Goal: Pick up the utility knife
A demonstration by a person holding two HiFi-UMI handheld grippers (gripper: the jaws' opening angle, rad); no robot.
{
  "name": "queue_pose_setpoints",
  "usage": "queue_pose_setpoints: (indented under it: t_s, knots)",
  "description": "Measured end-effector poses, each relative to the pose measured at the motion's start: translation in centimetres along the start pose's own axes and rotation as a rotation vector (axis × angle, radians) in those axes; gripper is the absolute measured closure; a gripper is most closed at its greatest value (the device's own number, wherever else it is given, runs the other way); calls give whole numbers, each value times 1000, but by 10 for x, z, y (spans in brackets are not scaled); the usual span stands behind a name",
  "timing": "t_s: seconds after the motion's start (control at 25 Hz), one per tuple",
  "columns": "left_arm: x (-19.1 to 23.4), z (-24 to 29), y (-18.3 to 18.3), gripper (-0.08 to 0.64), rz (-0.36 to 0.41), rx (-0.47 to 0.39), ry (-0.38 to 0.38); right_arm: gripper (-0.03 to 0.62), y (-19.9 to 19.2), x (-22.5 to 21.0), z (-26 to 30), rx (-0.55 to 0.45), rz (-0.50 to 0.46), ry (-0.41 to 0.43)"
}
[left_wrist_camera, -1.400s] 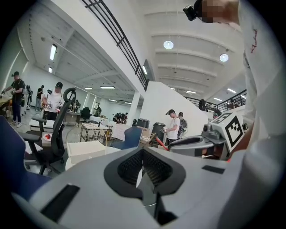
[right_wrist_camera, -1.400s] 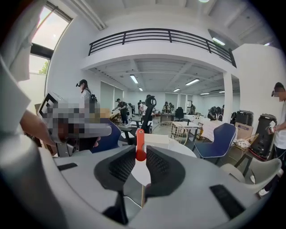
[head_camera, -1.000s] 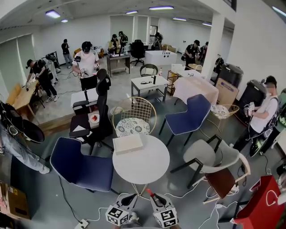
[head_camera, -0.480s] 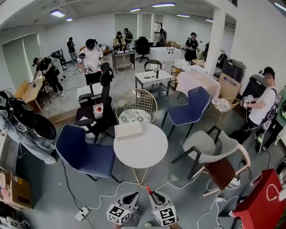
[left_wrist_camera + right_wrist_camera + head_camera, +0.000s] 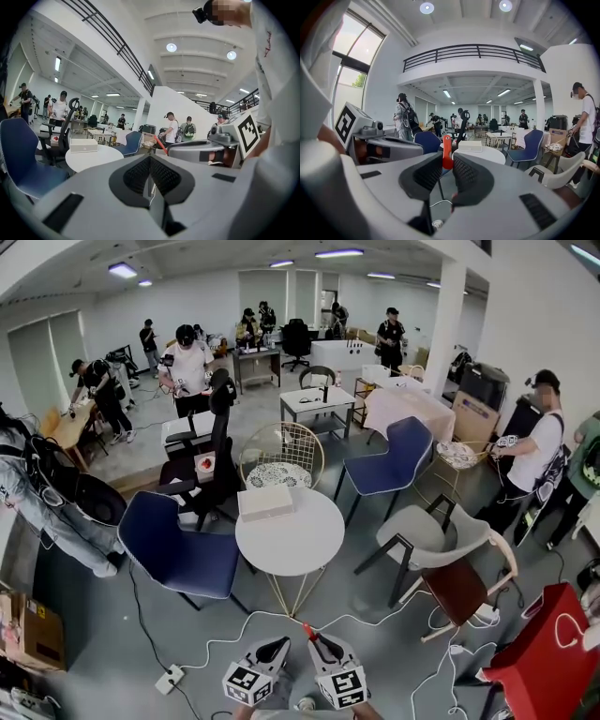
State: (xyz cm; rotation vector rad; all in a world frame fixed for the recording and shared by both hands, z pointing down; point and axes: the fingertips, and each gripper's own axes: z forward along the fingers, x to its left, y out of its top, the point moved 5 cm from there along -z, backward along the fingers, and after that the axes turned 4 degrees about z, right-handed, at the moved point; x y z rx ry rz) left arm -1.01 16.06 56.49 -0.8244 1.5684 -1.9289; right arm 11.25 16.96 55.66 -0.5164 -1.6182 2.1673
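Open grey floor (image 5: 112,652) lies ahead of both hand-held grippers. Beyond it stands the round white table (image 5: 291,554), with a blue moulded chair (image 5: 178,549) to its left. That gap is wider than a second ago — table and chairs sit further off. The right hand-held gripper (image 5: 446,161) clamps the red utility knife (image 5: 447,151), which sticks up past its jaws. The left hand-held gripper (image 5: 150,161) is closed on nothing. A flat white box (image 5: 265,502) rests on the table's far side.
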Motion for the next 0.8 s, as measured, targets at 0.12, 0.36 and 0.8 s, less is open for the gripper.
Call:
queue_pose_setpoints:
  t_s: [0.12,0.36,0.8]
  knots:
    - [-8,-5,0,548,6,-4,-8,512,-1,5,-8,-3,1,-1]
    - [-22,-14,-2,548,5,-10,-15,512,0,17,-23,-24,2,-5]
    - [-41,-19,-2,548,19,-13,-33,512,-5,21,-42,-28,-5,-9]
